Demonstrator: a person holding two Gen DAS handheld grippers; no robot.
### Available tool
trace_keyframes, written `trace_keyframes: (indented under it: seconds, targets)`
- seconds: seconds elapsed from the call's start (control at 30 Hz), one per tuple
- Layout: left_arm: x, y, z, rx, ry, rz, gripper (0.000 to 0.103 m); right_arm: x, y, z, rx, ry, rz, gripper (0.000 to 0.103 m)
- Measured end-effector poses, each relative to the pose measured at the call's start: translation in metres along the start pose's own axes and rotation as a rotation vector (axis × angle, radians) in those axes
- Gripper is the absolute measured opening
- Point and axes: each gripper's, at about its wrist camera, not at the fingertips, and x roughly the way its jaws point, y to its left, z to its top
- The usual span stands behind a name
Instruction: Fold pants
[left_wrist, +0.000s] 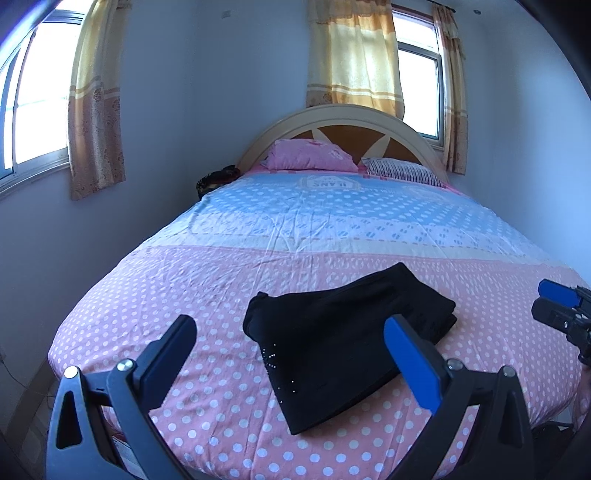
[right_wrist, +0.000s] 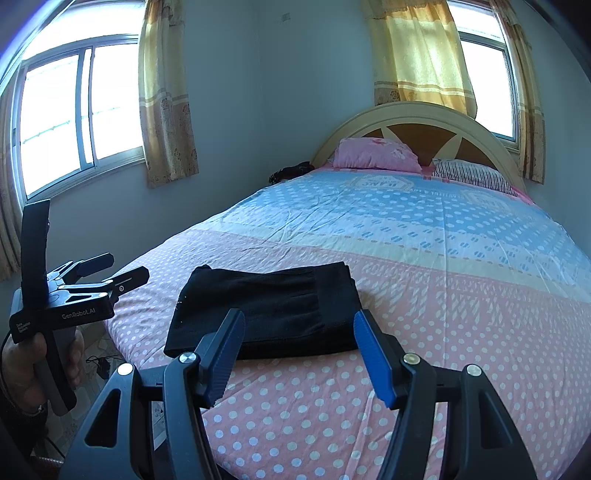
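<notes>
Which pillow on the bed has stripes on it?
The striped pillow is the one on the right by the headboard, with dark and light lines. The pink pillow beside it on the left has no stripes.

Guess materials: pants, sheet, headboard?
Pants: black, matte, soft knit or fleece by the look; small shiny studs near one edge. Sheet: thin printed woven fabric, likely cotton; fine creases. Headboard: looks like cream-painted wood with brown panels, slight sheen.
</notes>
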Motion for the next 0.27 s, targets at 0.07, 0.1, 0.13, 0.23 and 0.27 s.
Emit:
trace_keyframes:
  seconds: [0.07,0.1,0.13,0.23,0.27]
  targets:
    - [0.0003,-0.0016,-0.0019,0.013,-0.006,0.008,0.103,0.0004,-0.0006,-0.0011,0.003,0.003,-0.001,0.063]
    - [0.0005,-0.0025,-0.0023,0.018,-0.008,0.011,0.103,0.0007,-0.0013,-0.0018,0.004,0.005,-0.002,0.063]
    - [0.0002,-0.0033,-0.0028,0.020,-0.012,0.007,0.103,0.0007,-0.0020,-0.0025,0.006,0.006,-0.003,0.063]
    - [0.0005,-0.0047,-0.0034,0.030,-0.017,0.007,0.103,-0.0005,-0.0060,-0.0050,0.013,0.007,-0.010,0.063]
    - [0.0012,-0.0043,-0.0036,0.031,-0.013,0.004,0.103,-0.0011,-0.0079,-0.0060,0.015,0.006,-0.017,0.063]
